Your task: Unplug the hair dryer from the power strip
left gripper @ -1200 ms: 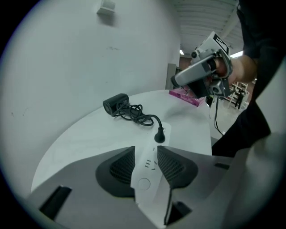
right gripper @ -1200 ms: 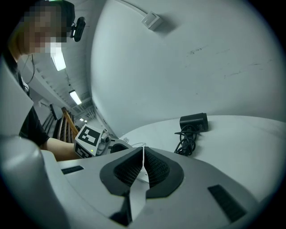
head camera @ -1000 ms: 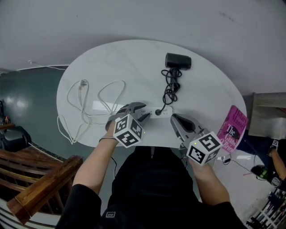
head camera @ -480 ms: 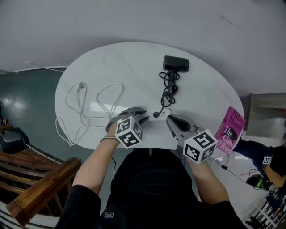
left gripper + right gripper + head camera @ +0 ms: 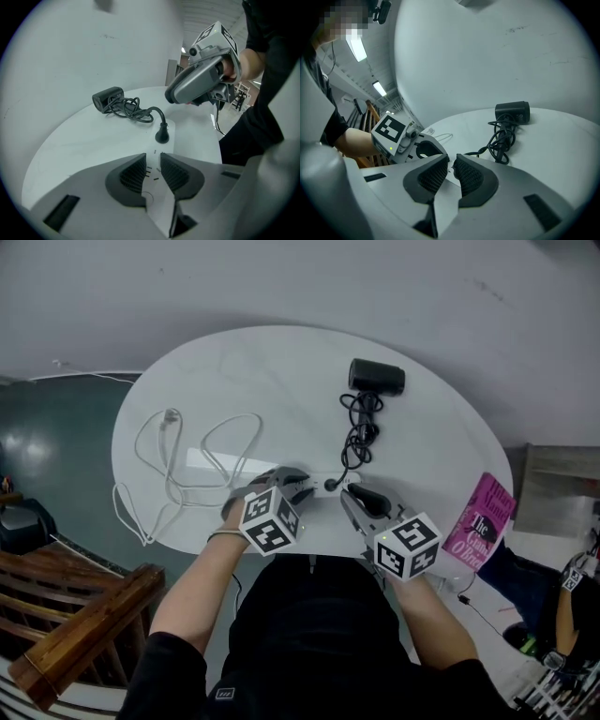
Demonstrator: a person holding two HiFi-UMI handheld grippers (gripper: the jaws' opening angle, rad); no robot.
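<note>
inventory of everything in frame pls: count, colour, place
table: 1, white, oval, centre
hair dryer: 1, black, table's far side
cord: 1, black, bunched, dryer to plug
plug: 1, black, in power strip
power strip: 1, white, near edge
cable: 1, white, looped, table's left
book: 1, pink, table's right edge
wooden rail: 1, brown, lower left
left gripper: grey, jaws just closed onto power strip
right gripper: grey, jaws slightly apart, empty, near plug

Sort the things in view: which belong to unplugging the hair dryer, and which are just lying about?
Belong to the job: hair dryer, its black cord, plug, power strip.
Lying about: white cable, pink book.
</note>
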